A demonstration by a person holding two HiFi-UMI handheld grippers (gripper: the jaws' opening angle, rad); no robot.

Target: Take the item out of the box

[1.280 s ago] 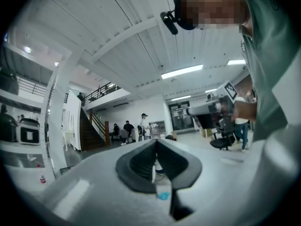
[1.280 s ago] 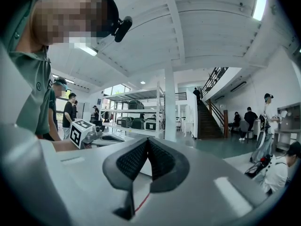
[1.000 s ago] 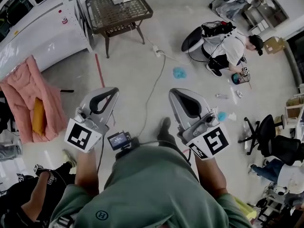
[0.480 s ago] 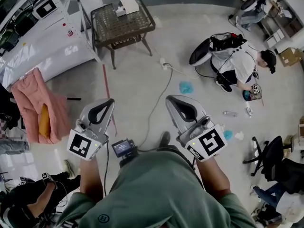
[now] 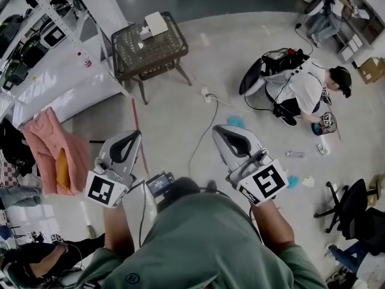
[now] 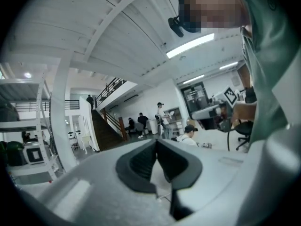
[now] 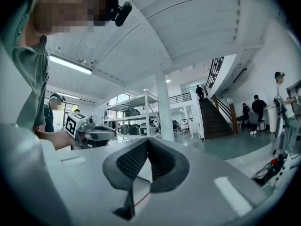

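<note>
A small white box (image 5: 155, 23) sits on a brown wicker side table (image 5: 135, 48) at the far end of the floor; what it holds does not show. My left gripper (image 5: 138, 133) and right gripper (image 5: 216, 129) are held side by side in front of my chest, well short of the table. Both point away from me and nothing is in either. In the left gripper view the black pads (image 6: 142, 160) touch at the tip of the left gripper (image 6: 156, 142). The right gripper (image 7: 147, 141) likewise shows its pads (image 7: 129, 162) pressed together, with only the room beyond.
A person (image 5: 301, 86) crouches on the floor at right beside a backpack. A cable with a power strip (image 5: 207, 95) runs across the floor between me and the table. A metal shelf rack (image 5: 51, 23), a pink cloth (image 5: 48, 149) and an office chair (image 5: 352, 206) border the space.
The head view has shifted: the table and box now lie lower and further right in the frame, and the crouching person has drifted right. Both grippers stay shut and keep their place before me.
</note>
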